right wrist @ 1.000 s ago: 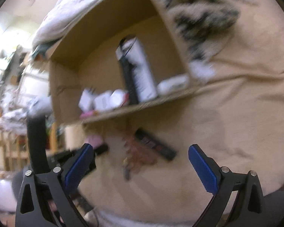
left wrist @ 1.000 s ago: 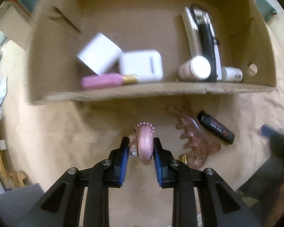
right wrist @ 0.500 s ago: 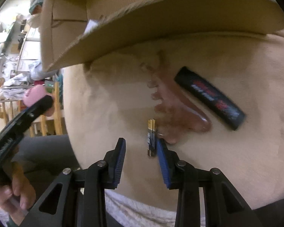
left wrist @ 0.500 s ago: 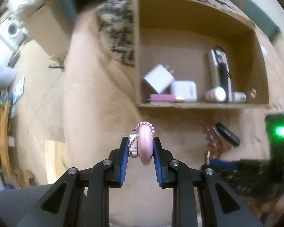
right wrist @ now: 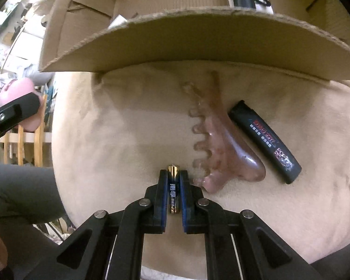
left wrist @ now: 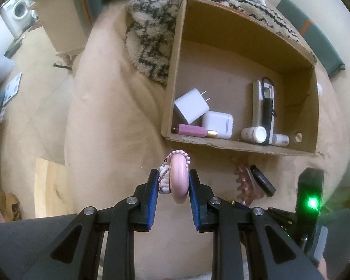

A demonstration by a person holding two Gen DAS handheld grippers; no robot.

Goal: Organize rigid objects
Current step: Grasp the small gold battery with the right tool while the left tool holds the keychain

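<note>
My left gripper (left wrist: 174,182) is shut on a pink bracelet (left wrist: 179,177) with a beaded band, held above the beige cushion, short of the cardboard box (left wrist: 242,143). My right gripper (right wrist: 173,182) is shut on a blue and gold battery (right wrist: 173,186) lying on the cushion, just left of a pink hair claw clip (right wrist: 218,144) and a black lighter (right wrist: 266,140). The box holds a white charger plug (left wrist: 190,108), a white earbud case (left wrist: 218,124), a pink lipstick (left wrist: 193,130), a white bottle (left wrist: 254,134) and a grey and black device (left wrist: 263,107).
The box's near wall (right wrist: 198,42) overhangs close in front of the right gripper. A patterned fuzzy blanket (left wrist: 151,35) lies behind the box. The cushion edge drops off to the left toward the floor and a wooden board (left wrist: 50,186).
My right gripper came down over the battery and closed on it. My left gripper pulled back and up from the box, still holding the bracelet.
</note>
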